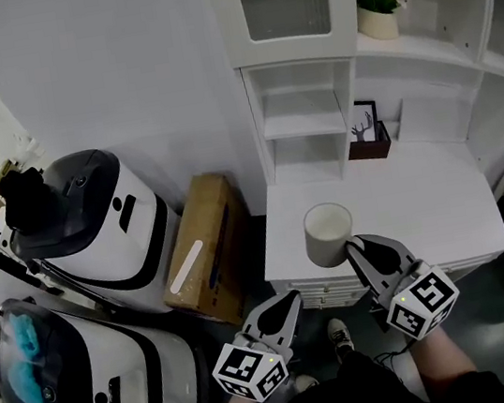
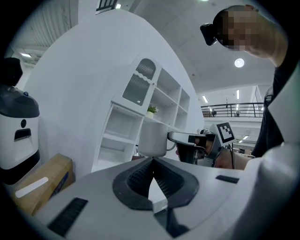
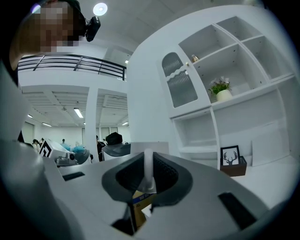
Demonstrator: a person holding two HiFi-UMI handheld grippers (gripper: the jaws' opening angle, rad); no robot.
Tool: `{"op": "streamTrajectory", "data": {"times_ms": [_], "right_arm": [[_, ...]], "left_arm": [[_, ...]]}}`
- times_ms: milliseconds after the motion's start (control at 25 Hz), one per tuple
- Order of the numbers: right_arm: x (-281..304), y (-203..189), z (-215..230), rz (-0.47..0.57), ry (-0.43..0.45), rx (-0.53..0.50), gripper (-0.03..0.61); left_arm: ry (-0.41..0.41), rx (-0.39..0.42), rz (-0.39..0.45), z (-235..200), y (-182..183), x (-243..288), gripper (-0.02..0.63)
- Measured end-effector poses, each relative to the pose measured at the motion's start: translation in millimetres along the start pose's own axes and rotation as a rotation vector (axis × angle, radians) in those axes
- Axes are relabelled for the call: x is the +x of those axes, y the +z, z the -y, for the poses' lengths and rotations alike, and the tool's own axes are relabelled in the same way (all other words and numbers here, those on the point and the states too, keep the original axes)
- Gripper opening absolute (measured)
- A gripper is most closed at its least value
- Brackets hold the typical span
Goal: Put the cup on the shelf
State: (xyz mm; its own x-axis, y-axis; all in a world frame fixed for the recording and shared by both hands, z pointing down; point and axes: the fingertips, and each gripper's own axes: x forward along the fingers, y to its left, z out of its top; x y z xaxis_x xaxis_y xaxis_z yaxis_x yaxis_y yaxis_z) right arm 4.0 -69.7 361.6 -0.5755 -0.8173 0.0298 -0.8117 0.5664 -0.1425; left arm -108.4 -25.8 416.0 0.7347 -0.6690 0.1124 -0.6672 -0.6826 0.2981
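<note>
White shelf unit against the wall, with a white desk top at its base. Two white rounded machines to the left, one near the wall and one closer to the camera. A cardboard box leans on the wall between the far machine and the desk. Right gripper is clamped on the handle of the white cup; in the right gripper view the handle runs as a thin vertical strip pinched between the jaws. The cup is upright over the front-left part of the desk top, not in any shelf compartment; can't tell if its base touches the surface. Left gripper sits just off the desk's front edge, below and left of the cup, with the jaws tip to tip and nothing between them. Potted plant on an upper shelf. Small framed deer picture at the back of the desk.
</note>
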Motion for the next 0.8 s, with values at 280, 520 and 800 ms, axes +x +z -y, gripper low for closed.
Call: {"op": "streamTrajectory", "data": {"times_ms": [280,520,800], "right_arm": [[16.6,5.3,28.1,-0.001,0.013,-0.002,0.032],[28.8,9.9,50.9,-0.005,0.020,-0.009,0.032],[46.5,10.0,80.0,-0.009,0.020,-0.006,0.032]], "left_arm": [[0.003,0.002,-0.005,-7.2,6.6,32.2,0.005],[0.004,0.005,0.003,-13.0,13.4,57.6,0.005],[0.011,-0.003,0.005,-25.2,18.0,87.9,0.005]]}}
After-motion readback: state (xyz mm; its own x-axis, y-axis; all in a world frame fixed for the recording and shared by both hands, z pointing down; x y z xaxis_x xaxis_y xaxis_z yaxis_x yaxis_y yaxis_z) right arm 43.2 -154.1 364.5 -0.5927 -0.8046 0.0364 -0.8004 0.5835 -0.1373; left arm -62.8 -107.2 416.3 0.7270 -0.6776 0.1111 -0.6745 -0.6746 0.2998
